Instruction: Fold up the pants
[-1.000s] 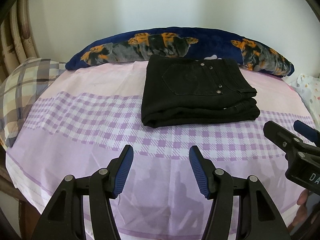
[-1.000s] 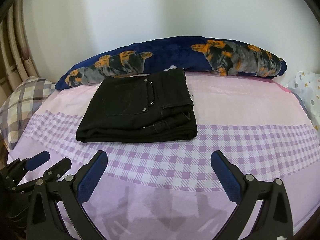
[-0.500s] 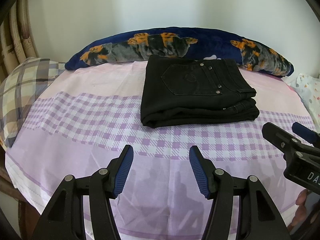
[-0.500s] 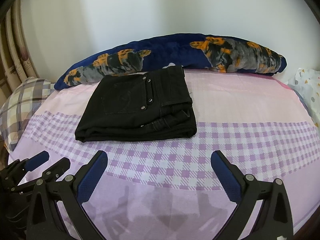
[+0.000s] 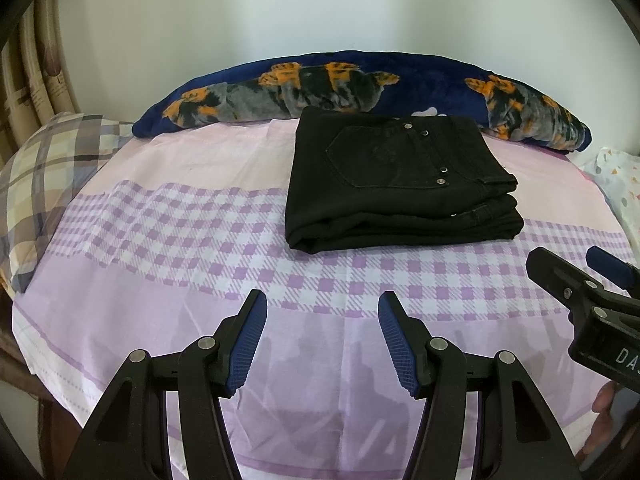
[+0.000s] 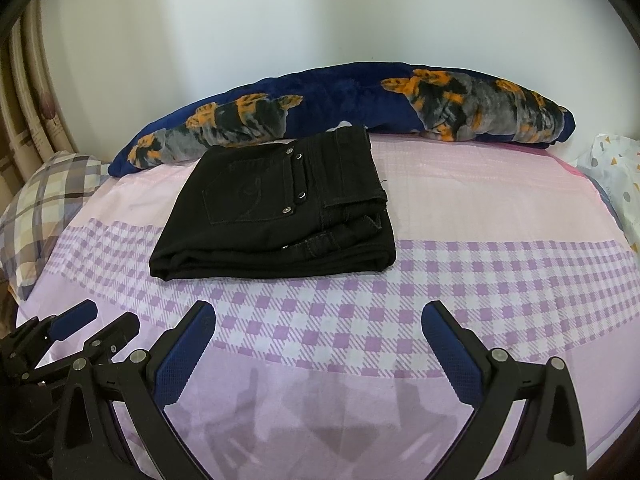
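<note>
Black pants (image 5: 400, 188) lie folded into a compact rectangle on the pink and purple checked bed sheet (image 5: 180, 240), back pocket up; they also show in the right wrist view (image 6: 276, 208). My left gripper (image 5: 322, 312) is open and empty, above the sheet in front of the pants. My right gripper (image 6: 318, 320) is wide open and empty, also short of the pants. The right gripper shows at the right edge of the left wrist view (image 5: 580, 276). The left gripper shows at the lower left of the right wrist view (image 6: 96, 324).
A dark blue bolster with orange and grey print (image 5: 360, 80) lies along the wall behind the pants. A plaid pillow (image 5: 36, 176) is at the left. A white patterned cloth (image 6: 616, 176) is at the right. Curtains (image 6: 28, 92) hang at far left.
Both grippers have drawn back slightly from the pants; the view shifts a little. The pants have not moved and both grippers stay open.
</note>
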A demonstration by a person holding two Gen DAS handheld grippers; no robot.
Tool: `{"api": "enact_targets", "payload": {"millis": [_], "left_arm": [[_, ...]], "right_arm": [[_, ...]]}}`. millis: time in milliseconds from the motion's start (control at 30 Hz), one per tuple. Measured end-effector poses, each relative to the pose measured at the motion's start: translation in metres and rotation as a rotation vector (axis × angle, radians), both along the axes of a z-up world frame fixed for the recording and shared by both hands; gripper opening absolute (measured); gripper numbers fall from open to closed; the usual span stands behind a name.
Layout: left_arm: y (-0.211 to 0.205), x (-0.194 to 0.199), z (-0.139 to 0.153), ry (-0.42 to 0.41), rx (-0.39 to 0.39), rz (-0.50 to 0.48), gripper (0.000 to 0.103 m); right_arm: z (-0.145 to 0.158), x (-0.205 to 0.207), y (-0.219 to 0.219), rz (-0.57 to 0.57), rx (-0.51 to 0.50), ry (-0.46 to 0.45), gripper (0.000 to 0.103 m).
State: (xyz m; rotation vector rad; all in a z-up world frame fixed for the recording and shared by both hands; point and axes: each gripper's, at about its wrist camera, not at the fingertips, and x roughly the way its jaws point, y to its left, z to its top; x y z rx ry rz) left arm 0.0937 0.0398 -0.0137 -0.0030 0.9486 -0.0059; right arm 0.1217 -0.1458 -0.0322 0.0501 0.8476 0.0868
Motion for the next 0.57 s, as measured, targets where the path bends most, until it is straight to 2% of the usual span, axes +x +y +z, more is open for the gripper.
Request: {"api": "enact_targets", "payload": {"millis": [567], "left_arm": [[-0.0014, -0.0037, -0.0009, 0.000, -0.009, 0.002, 0.059]], "right_arm": [[-0.0017, 0.0003, 0.0015, 0.005, -0.003, 0.004, 0.103]]}}
